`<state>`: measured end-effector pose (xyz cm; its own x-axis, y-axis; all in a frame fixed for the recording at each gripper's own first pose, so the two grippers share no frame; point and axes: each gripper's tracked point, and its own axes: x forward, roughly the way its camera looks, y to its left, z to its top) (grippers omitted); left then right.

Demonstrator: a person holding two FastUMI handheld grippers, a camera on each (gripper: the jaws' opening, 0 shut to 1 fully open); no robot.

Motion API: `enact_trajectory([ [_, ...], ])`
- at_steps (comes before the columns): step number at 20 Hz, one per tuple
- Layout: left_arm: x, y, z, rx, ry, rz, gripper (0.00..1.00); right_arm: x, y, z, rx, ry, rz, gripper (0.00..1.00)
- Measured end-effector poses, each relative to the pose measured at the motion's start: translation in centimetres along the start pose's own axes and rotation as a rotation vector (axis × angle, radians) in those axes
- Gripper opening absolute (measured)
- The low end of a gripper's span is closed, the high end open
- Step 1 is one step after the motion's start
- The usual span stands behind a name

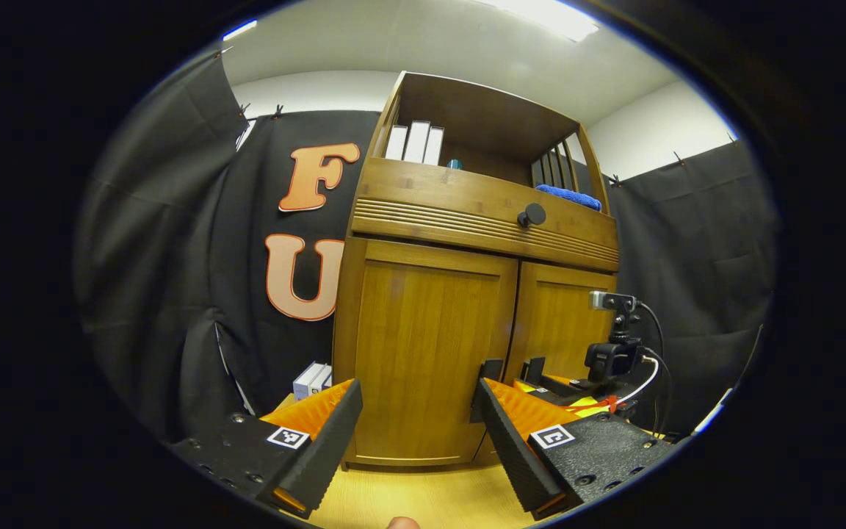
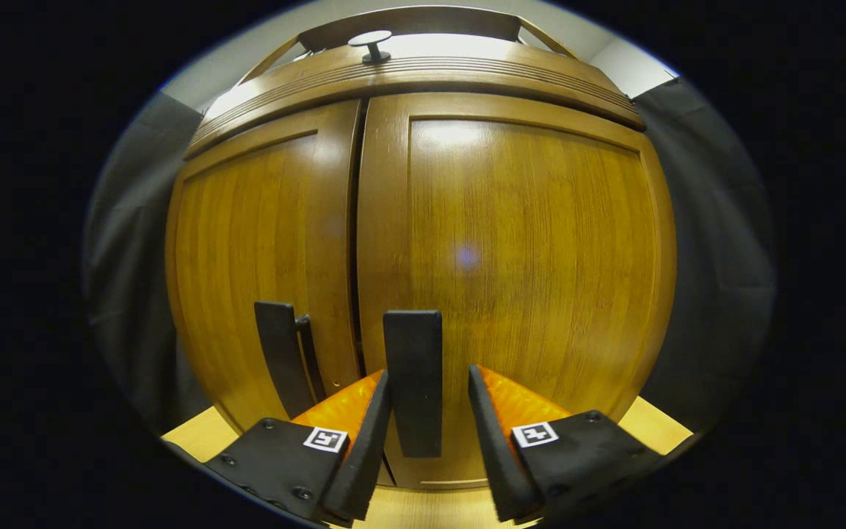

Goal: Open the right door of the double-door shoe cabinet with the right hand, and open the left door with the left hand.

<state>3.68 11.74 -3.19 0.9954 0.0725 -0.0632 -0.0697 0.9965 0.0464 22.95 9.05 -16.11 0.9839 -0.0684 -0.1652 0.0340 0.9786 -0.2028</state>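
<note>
Right gripper view: wooden shoe cabinet [image 2: 511, 242], both doors closed.

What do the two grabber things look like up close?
Each gripper, left and right, has two wedge-shaped fingers with ridged inner faces, on black bolted plates carrying small square black-and-white markers. In the left gripper view, the right gripper's camera trails black and white cables.

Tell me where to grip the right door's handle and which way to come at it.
Grip the right door handle, a flat upright bar near the door's inner edge, around its middle. Come straight from the front with the right gripper, one finger each side, as it already sits; both doors are shut.
</note>
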Motion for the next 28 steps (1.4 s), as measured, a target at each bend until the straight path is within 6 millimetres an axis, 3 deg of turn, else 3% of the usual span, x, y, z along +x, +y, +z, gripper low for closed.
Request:
enact_trajectory([
  [3,-0.2,0.2,-0.5,-0.017,0.010,-0.003,0.94,0.4,0.5,-0.7,0.016,0.019,0.005,0.64],
  [4,-0.2,0.3,-0.5,-0.020,0.010,-0.004,0.97,0.3,0.7,-0.6,0.011,0.019,0.005,0.42],
  [5,-0.3,0.4,-0.4,-0.022,0.006,-0.003,0.94,0.3,0.5,-0.6,0.002,0.018,-0.004,0.46],
  [7,-0.5,0.7,-0.4,-0.026,0.000,0.000,0.97,0.2,0.5,-0.5,0.001,0.019,-0.009,0.44],
  [8,-0.5,0.9,-0.4,-0.028,0.000,0.005,0.94,0.1,0.4,-0.5,0.009,0.018,-0.006,0.33],
  [14,-0.4,1.1,-1.6,-0.048,0.031,0.026,0.94,-1.7,0.3,-0.6,0.020,0.015,0.033,0.35],
  [18,-1.1,-0.1,-1.1,-0.038,0.019,0.008,0.97,-3.3,0.1,-0.1,0.015,0.014,0.062,0.35],
  [19,-1.4,-0.4,-0.8,-0.037,0.012,0.004,0.97,-3.8,0.0,-0.1,0.009,0.014,0.072,0.30],
  [20,-1.6,-0.7,-0.5,-0.035,0.005,0.001,0.94,-4.2,-0.2,0.0,0.007,0.016,0.081,0.35],
  [22,-2.0,-1.1,-0.1,-0.033,-0.005,-0.001,0.94,-5.0,-0.5,0.1,0.006,0.017,0.094,0.30],
  [24,-2.4,-1.4,0.0,-0.032,-0.005,-0.002,0.94,-5.8,-0.7,0.0,-0.003,0.011,0.102,0.35],
  [25,-2.5,-1.5,0.0,-0.030,-0.004,0.002,0.94,-6.4,-1.0,-0.1,-0.004,0.007,0.104,0.29],
  [27,-2.8,-1.5,0.2,-0.026,-0.005,0.010,0.94,-7.4,-1.5,0.0,-0.003,0.004,0.107,0.40],
  [28,-3.0,-1.6,0.3,-0.024,-0.008,0.014,0.94,-7.8,-1.7,-0.1,-0.002,0.002,0.109,0.30],
])
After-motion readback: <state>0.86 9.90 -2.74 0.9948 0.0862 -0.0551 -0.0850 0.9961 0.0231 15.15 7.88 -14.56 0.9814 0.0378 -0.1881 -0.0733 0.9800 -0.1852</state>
